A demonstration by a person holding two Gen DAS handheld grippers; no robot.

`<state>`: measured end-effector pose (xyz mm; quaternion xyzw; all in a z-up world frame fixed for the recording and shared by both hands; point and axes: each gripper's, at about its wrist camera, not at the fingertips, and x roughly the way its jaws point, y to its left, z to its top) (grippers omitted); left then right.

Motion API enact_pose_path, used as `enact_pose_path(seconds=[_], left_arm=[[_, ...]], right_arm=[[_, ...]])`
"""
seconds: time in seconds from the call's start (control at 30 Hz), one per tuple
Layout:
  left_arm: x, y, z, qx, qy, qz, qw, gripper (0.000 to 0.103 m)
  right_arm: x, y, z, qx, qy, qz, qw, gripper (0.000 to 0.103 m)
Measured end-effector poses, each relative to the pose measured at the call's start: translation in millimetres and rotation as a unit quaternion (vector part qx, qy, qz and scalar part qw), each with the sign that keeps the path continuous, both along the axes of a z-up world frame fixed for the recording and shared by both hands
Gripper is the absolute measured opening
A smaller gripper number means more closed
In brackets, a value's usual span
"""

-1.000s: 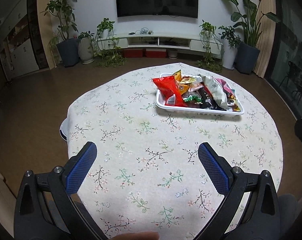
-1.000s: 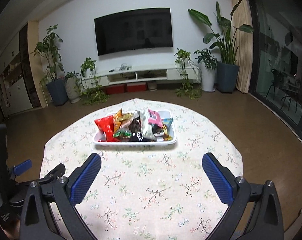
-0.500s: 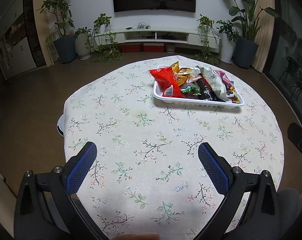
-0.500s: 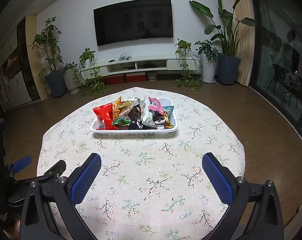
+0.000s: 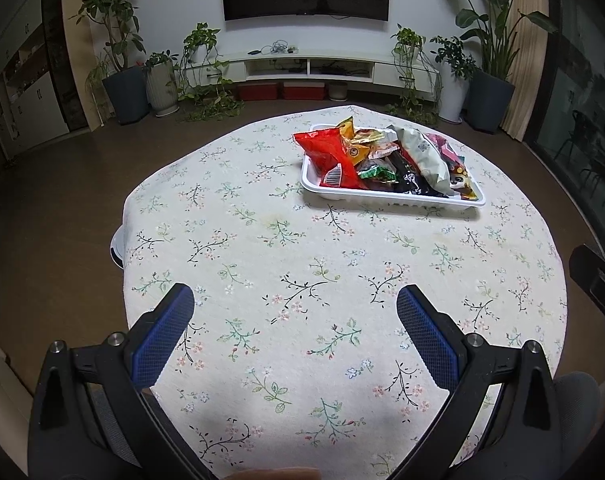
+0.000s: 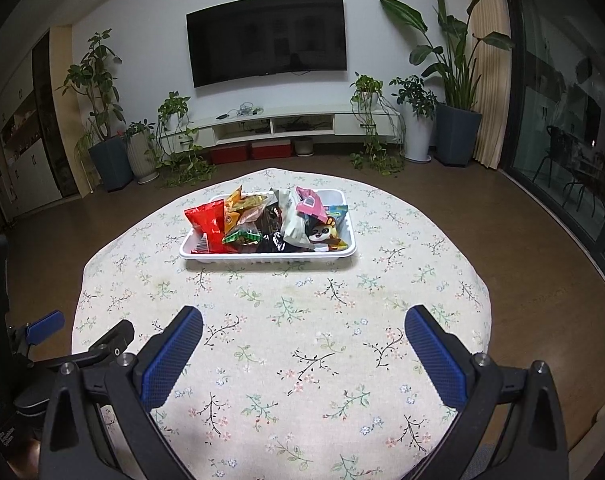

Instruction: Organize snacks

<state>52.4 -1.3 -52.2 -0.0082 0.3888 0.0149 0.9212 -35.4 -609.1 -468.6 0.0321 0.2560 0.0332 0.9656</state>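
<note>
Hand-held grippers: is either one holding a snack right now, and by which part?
Nothing is held. Left hand-held gripper and right hand-held gripper are both open over the tablecloth; the snacks sit in the tray.

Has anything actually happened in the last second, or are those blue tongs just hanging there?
Hardly anything. Both views shifted slightly, so the left tongs and right tongs drifted a little above the table; the direction is hard to tell. Nothing was picked up or let go. Both tongs stayed wide open and empty, and the white tray with its pile of snack packets did not move.
</note>
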Motion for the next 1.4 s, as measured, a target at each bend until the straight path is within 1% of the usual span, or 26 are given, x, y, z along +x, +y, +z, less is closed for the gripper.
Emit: enact_pose_path(seconds=[0.3,1.4], left_arm=[[0.2,0.3,-1.2,-0.002,0.002,-0.002,1.0000,0.103],[1.6,-0.3,-4.2,-0.003,0.009,-0.004,0.9999,0.103]], right_arm=[[0.4,-0.6,-5.9,-0.001,0.005,-0.002,1.000,0.103],[1.5,-2.4,-8.8,-0.002,0.011,-0.001,1.000,0.103]])
